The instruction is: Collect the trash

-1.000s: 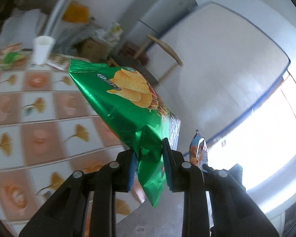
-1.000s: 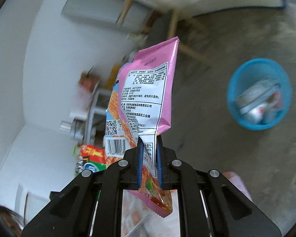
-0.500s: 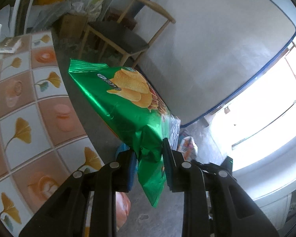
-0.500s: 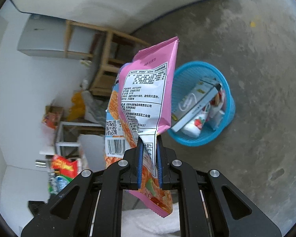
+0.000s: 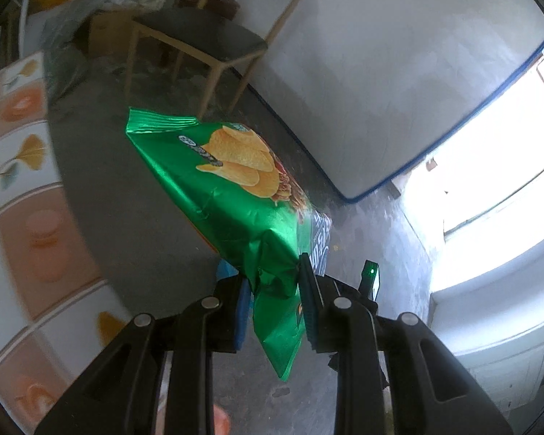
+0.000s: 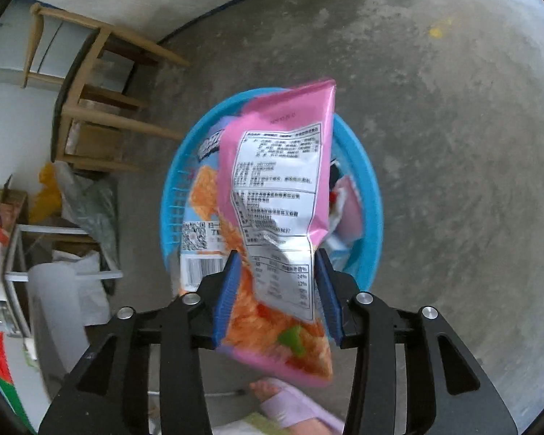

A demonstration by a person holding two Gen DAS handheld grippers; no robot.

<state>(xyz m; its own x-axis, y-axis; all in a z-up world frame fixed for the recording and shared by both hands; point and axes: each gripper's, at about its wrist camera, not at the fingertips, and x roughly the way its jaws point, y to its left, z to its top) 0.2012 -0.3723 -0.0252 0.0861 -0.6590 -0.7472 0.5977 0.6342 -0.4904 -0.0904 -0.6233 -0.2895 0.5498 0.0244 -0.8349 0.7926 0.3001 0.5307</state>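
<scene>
Pinching the crumpled end of a green crisp bag (image 5: 235, 195), my left hand-held gripper (image 5: 273, 302) has its pads pressed into the foil, the bag jutting forward over the grey floor (image 5: 134, 195). My right hand-held gripper (image 6: 277, 297) stands spread, its jaws having just been opening; a pink snack packet (image 6: 275, 188) hangs between the blue pads (image 6: 226, 297), slightly blurred, and I cannot tell whether either pad touches it. Directly beyond the packet: a blue plastic basket (image 6: 370, 195) on the floor, wrappers already inside. To my left: a tiled surface (image 5: 21, 188) with a leaf pattern. Farther off: a wooden chair (image 5: 206, 36) by a white wall.
</scene>
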